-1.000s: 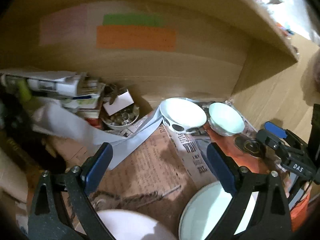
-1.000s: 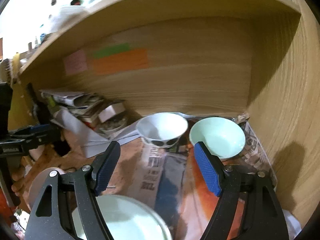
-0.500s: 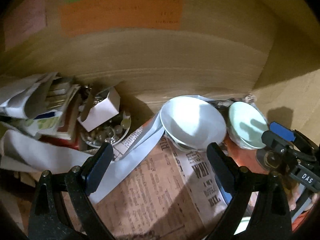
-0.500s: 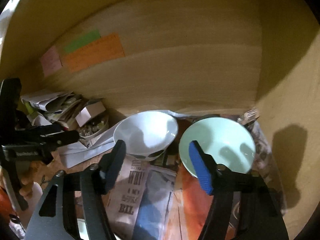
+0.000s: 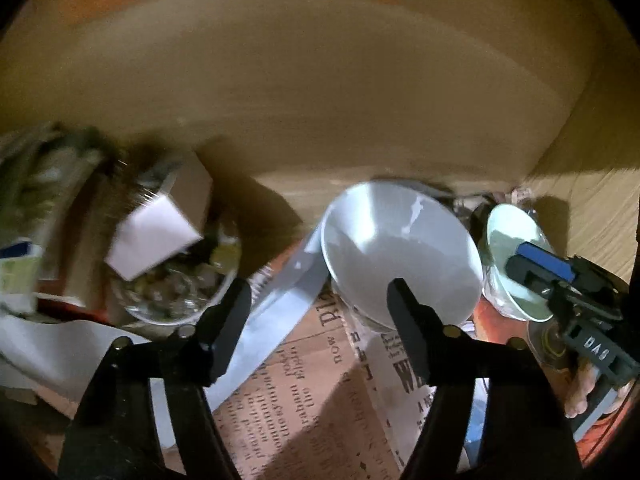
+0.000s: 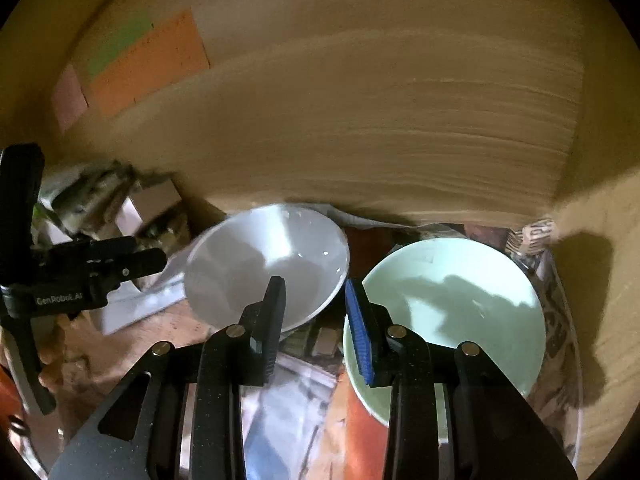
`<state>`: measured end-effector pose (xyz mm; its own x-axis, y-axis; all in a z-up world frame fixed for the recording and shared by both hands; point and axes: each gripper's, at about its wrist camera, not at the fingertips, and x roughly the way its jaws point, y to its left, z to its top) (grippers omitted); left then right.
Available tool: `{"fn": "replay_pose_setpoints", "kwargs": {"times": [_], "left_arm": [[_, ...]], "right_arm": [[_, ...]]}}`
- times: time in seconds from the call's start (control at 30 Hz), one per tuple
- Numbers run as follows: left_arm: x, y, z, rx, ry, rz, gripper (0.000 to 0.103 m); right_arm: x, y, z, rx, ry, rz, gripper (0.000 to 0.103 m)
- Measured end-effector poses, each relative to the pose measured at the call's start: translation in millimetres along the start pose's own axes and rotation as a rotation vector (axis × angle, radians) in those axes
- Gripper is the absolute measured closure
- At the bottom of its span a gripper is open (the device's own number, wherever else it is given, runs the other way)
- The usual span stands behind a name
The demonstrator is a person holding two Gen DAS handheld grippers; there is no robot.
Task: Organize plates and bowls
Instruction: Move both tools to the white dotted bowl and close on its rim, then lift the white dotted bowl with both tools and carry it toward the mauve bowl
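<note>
A white bowl [image 5: 400, 248] [image 6: 264, 268] and a mint-green bowl [image 5: 516, 240] [image 6: 452, 304] sit side by side on newspaper at the back of a wooden shelf. My left gripper [image 5: 318, 292] [image 6: 160, 258] is closing. Its right finger lies over the white bowl's near rim and its left finger stays outside, so neither pad presses the bowl. My right gripper [image 6: 314, 292] [image 5: 516, 260] is also closing, down to a narrow gap. Its blue-padded finger is at the mint bowl's left rim and the other lies over the white bowl's right edge. I see no grip.
A glass dish of small bits with a white box [image 5: 160, 236] on it stands left of the white bowl, beside stacked papers [image 5: 24, 248]. The wooden back wall [image 6: 360, 120] carries coloured notes [image 6: 148, 60]. The side wall [image 6: 600, 280] is close to the mint bowl.
Both grippers have come forward and down onto the two bowls, and both pairs of jaws have narrowed. The plates at the front have dropped out of view.
</note>
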<state>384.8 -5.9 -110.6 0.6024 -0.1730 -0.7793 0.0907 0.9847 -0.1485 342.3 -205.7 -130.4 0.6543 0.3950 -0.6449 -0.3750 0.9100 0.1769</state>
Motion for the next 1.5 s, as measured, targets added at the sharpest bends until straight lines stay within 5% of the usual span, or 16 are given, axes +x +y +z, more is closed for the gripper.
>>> {"fn": "replay_pose_setpoints", "kwargs": {"times": [0.2,0.47,0.67,1.33,1.5], "left_arm": [[24,-8,-3,0.008,0.062,-0.025,0.041],[62,-18,1,-0.029,0.157,-0.091,0.075],[64,-20,1,0.011,0.172,-0.074,0.083],[31,-12,-46,0.195,0.243,-0.082,0.086],[28,-10,-50,0.229,0.243,-0.077,0.085]], "right_arm": [[19,-6,-8,0.022,0.058,0.034,0.074],[25,-8,-9,0.038,0.079,0.073,0.074],[20,-10,-10,0.040,0.080,0.078,0.070],[40,26,-27,-0.057,0.160,0.036,0.065],[41,32,-29,-0.048,0.199,0.105,0.069]]}}
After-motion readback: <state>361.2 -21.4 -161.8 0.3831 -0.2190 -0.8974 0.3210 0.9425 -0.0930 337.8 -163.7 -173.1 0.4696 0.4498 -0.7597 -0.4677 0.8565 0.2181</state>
